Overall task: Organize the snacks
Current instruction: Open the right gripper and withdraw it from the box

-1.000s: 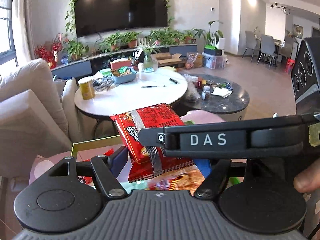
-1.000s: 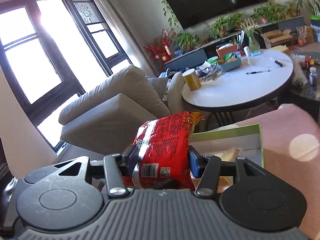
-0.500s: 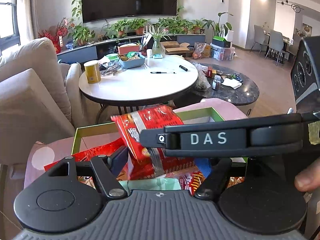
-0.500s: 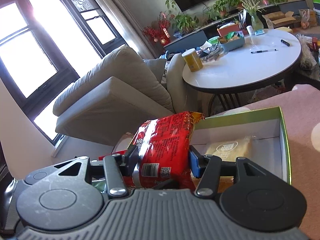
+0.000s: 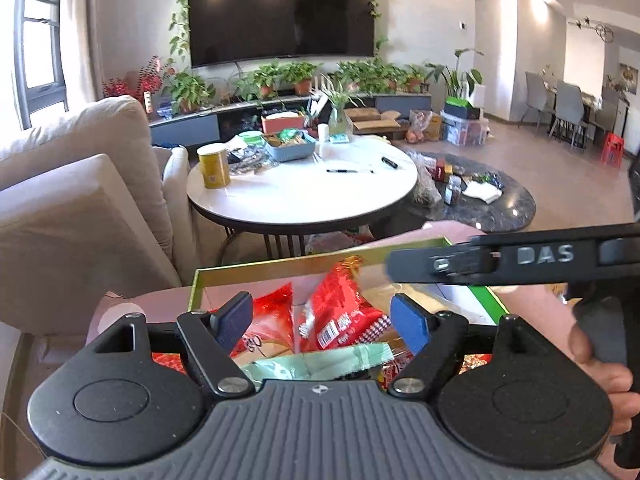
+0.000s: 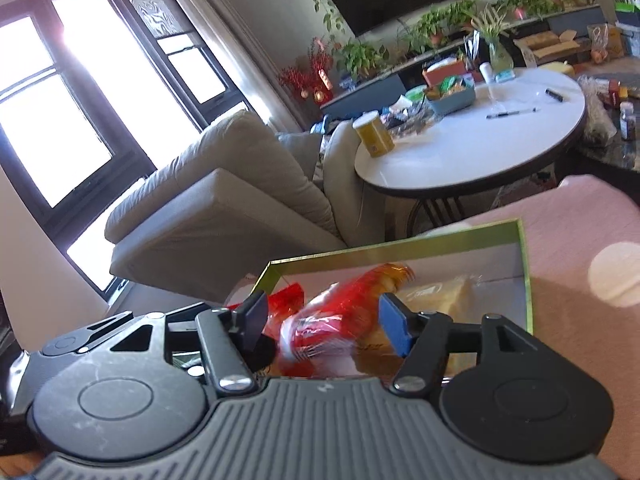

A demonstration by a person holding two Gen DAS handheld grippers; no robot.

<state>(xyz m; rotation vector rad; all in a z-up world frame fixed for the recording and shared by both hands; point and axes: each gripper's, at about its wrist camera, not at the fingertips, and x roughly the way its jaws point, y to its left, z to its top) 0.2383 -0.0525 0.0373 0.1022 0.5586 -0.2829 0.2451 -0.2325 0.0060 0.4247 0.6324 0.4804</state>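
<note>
A beige sofa [image 6: 224, 200] fills the left of both views, and a round white table [image 5: 304, 196] stands beyond it. Nearer, on a pink surface [image 6: 580, 312], sits an open green-rimmed box [image 6: 400, 246] with pale inner walls. Inside the box lie several snack packets. The red snack bag [image 5: 340, 312] is the largest of them: glossy, crinkled, red with a white panel carrying a barcode and a gold-orange top seam. It lies in the box, tilted, between the spread fingers of both tools. Beside it on the left is a second red packet [image 5: 272, 312], and to the right a pale yellow packet [image 6: 440, 296]. A mint-green wrapper [image 5: 320, 364] lies closest to the left gripper's body.

The left gripper [image 5: 322, 318] is released, its blue pads well apart and holding nothing. The right gripper [image 6: 322, 320] is also spread wide; the red bag lies between its pads, apart from both, and is motion-blurred there.

The only readable writing is "DAS" on the right gripper's black body [image 5: 520, 258], which crosses the left view. Print on the bags is too small or smeared to read. A yellow canister [image 5: 214, 166] on the table has an illegible label. The tools' bodies hide the box's near edge.
</note>
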